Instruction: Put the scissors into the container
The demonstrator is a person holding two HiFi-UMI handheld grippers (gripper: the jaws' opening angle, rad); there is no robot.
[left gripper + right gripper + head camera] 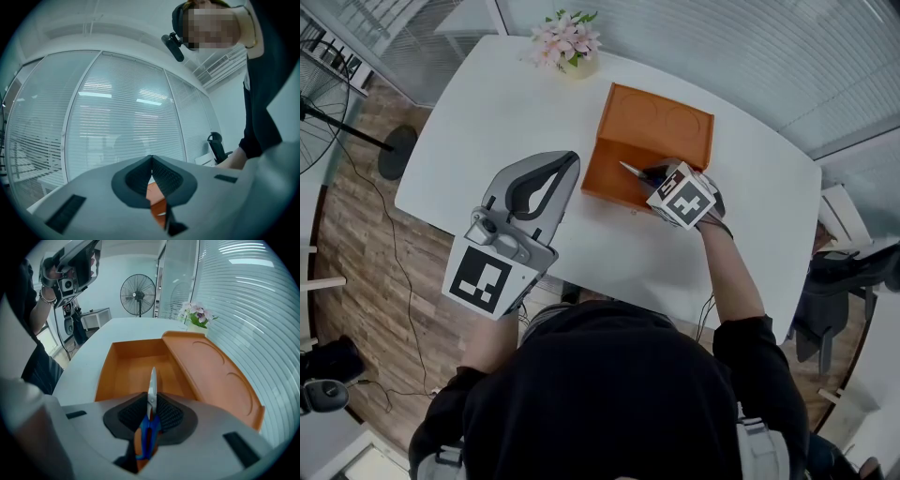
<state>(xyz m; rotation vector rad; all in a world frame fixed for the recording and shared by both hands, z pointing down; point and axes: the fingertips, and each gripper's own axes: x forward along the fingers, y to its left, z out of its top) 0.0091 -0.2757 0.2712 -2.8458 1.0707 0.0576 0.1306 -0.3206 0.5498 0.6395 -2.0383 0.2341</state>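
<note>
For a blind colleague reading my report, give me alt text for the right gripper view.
The right gripper has its jaws shut on blue-handled scissors, blades pointing forward over an open orange container on a white table. The container's lid stands open at right, with pink flowers and a standing fan beyond.

scissors (633, 171) handles partly hidden, fan (397, 153) cut off
</note>
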